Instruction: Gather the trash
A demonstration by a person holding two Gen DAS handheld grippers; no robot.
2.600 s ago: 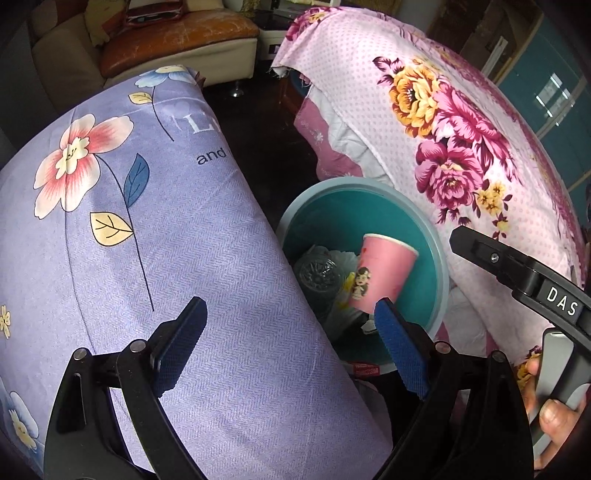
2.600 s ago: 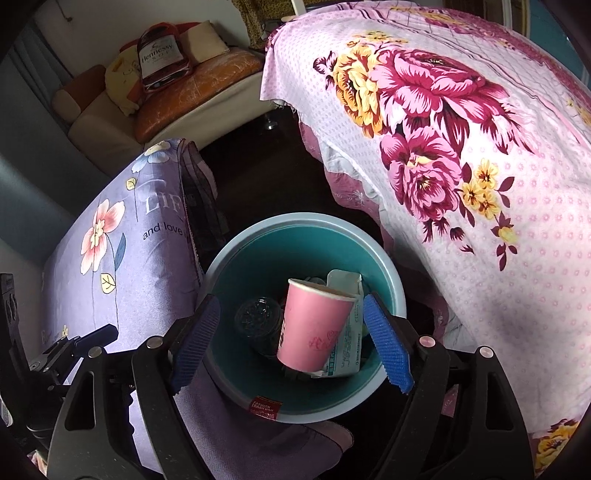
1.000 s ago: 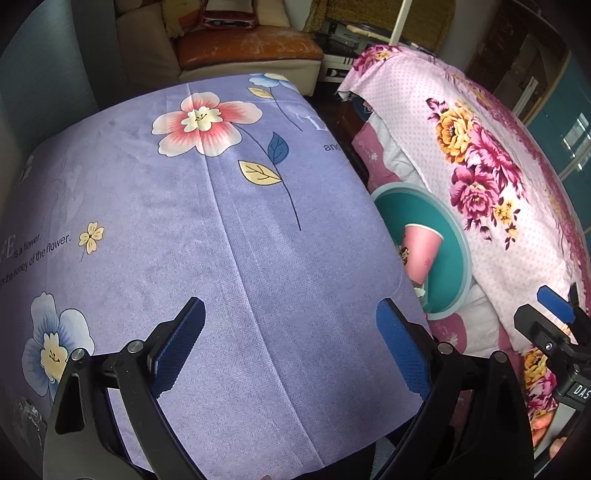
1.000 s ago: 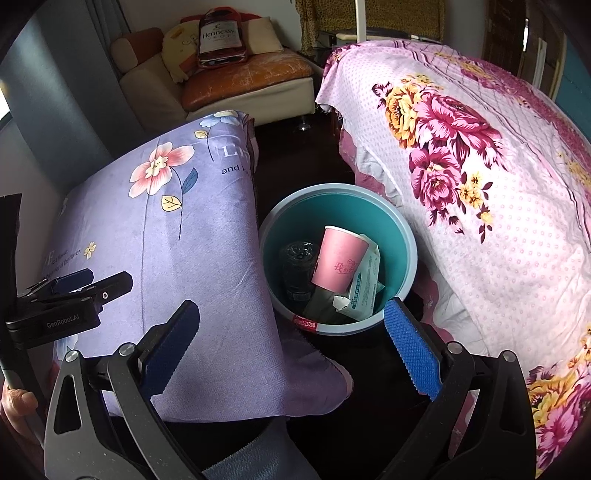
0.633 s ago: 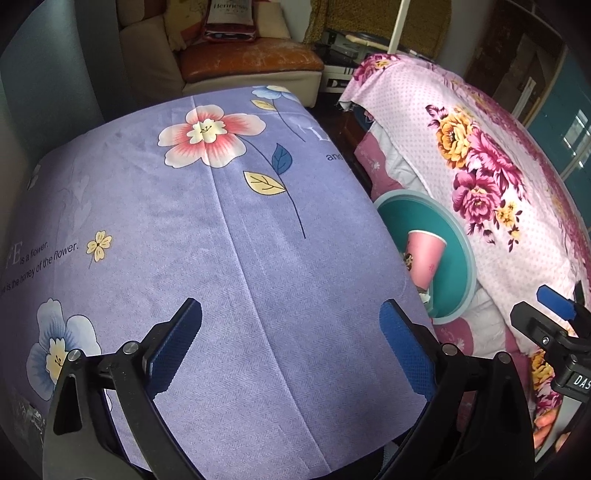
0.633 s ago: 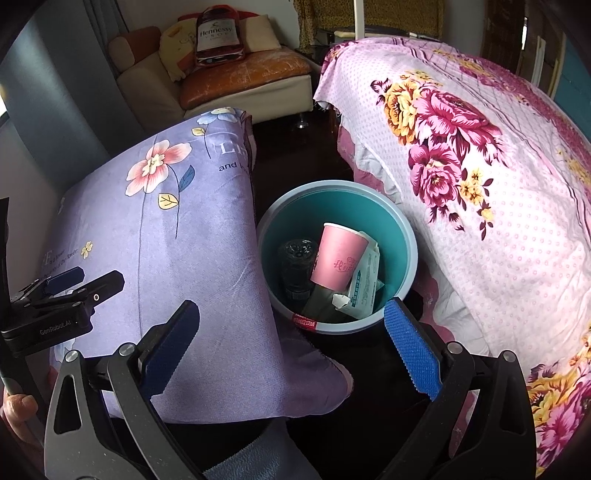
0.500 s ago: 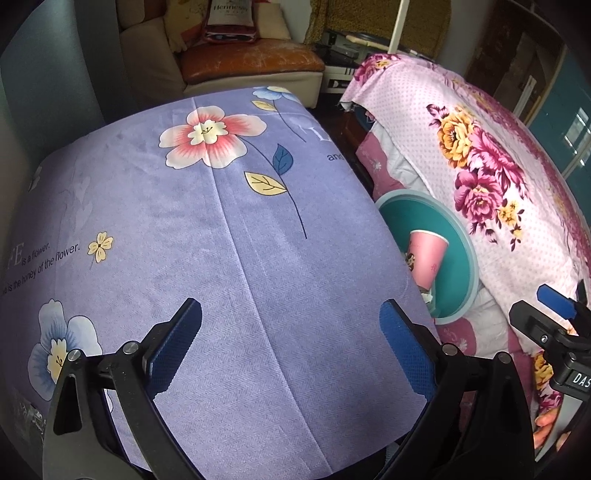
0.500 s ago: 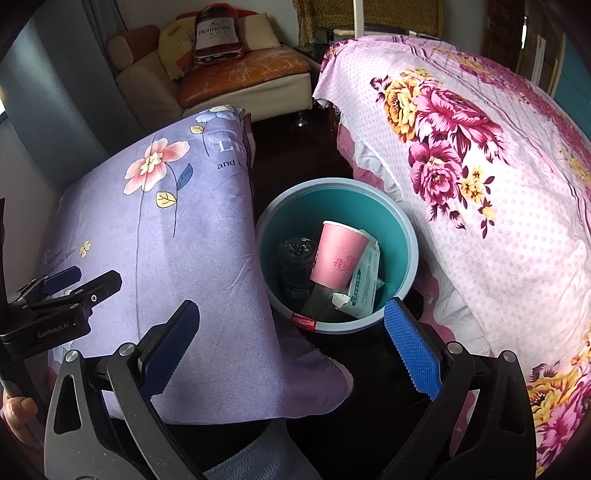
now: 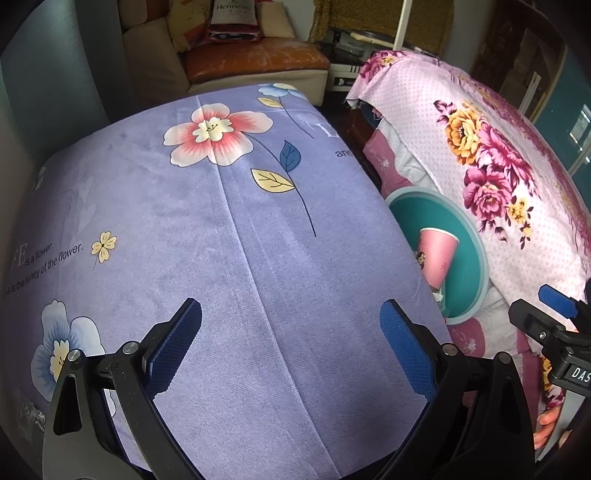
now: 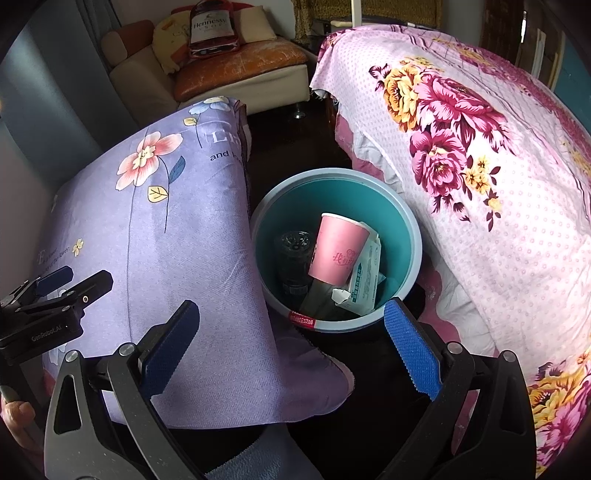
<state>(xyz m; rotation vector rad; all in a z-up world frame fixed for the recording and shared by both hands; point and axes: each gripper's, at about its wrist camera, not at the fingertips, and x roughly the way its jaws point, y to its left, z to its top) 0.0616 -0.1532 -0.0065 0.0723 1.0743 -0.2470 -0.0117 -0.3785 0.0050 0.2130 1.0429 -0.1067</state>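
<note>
The left tool (image 9: 290, 343) hangs with its blue-padded jaws spread wide and nothing between them, over a lilac cloth printed with flowers and lettering (image 9: 229, 236) that drapes a raised surface; its jaws have just been opening a little further; the right tool (image 10: 291, 341) is likewise released, jaws wide apart and empty, angled down toward the dark floor (image 10: 369, 369) at the near side of a round teal plastic bin with a pale blue rim (image 10: 406, 236). The bin stands on the floor between the lilac-covered surface and a bed under a pink dotted sheet with large magenta and yellow flowers (image 10: 498, 184); inside it a pink paper cup (image 10: 338, 251) leans tilted, mouth up, against a white and green paper packet (image 10: 364, 280); beside the cup, toward the lilac cloth, a dark clear plastic bottle (image 10: 293, 258) stands on end; a red label (image 10: 301, 320) sits on the bin's near rim. From the left wrist view the bin (image 9: 476, 258) shows only partly past the cloth's edge, with the cup (image 9: 436, 254) inside. At the far end of the room a cream sofa with an orange seat cushion (image 10: 236, 74) carries a bottle-shaped red cushion marked Hennessy (image 10: 210, 29).
</note>
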